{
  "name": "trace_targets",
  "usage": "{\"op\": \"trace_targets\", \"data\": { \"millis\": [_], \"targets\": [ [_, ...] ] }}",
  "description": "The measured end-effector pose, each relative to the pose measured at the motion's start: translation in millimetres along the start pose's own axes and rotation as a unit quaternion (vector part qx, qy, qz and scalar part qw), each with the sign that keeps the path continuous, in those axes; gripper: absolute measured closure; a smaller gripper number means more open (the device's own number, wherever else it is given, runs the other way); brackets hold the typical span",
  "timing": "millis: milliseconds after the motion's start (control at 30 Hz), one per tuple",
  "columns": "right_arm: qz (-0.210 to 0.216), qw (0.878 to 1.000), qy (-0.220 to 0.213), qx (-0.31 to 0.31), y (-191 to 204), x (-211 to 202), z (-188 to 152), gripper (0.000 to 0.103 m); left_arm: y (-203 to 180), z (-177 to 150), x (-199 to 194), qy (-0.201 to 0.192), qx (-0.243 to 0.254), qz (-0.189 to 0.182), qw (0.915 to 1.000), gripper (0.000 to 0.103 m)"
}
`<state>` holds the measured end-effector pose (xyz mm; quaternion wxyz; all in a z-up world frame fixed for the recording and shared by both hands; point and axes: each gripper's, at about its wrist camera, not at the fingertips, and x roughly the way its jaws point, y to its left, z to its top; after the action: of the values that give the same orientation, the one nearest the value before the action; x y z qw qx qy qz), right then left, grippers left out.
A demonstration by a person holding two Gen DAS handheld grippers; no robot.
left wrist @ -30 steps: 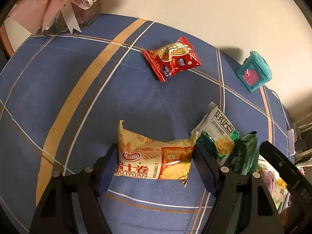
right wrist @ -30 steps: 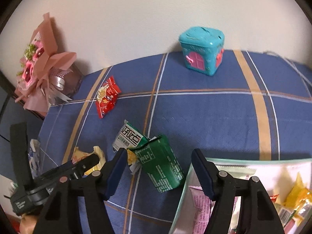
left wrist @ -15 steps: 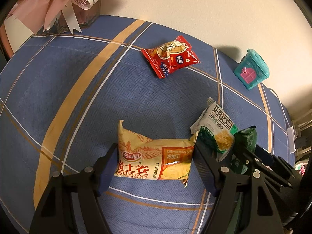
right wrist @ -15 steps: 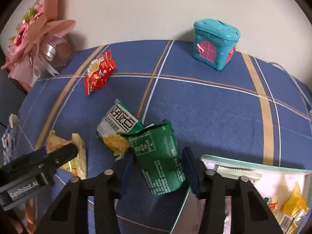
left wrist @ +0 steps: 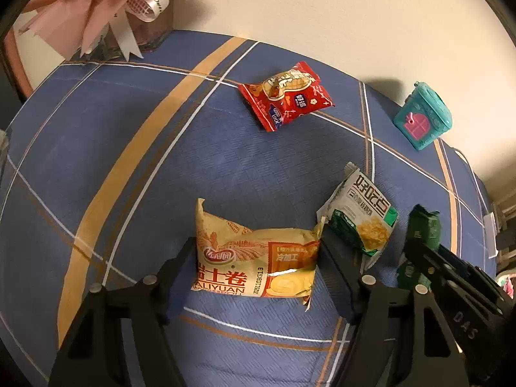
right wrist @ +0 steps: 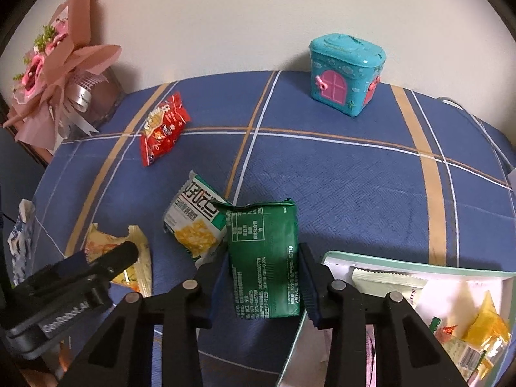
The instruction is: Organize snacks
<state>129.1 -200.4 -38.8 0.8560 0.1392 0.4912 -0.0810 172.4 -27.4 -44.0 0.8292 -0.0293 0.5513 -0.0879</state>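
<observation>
Closed my right gripper (right wrist: 264, 285) onto green packet (right wrist: 262, 258) for binning in tray (right wrist: 387, 261); left gripper (left wrist: 258, 267) wide, straddling yellow packet (left wrist: 254, 258), unclamped.

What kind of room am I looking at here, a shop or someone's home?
Most likely a home. A table with a blue plaid cloth stands against a plain wall, with a wrapped pink bouquet, a teal house-shaped box and loose snack packets like the red one.
</observation>
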Motion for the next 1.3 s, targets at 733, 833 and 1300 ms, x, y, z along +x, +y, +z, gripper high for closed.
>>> {"op": "trace_targets", "data": {
  "millis": [733,833,1300],
  "targets": [
    [0.017,0.998,0.002,0.064,-13,-77,-19,0.061,11,-32,-33,0.033,-0.136,-0.025,0.9899,0.033],
    [0.02,0.997,0.003,0.073,-18,-84,-25,0.061,9,-40,-46,0.02,-0.15,-0.036,0.9878,0.033],
    [0.014,0.996,0.003,0.089,-29,-115,-63,0.061,-19,-69,-95,-0.033,-0.147,-0.066,0.9864,0.033]
  ]
}}
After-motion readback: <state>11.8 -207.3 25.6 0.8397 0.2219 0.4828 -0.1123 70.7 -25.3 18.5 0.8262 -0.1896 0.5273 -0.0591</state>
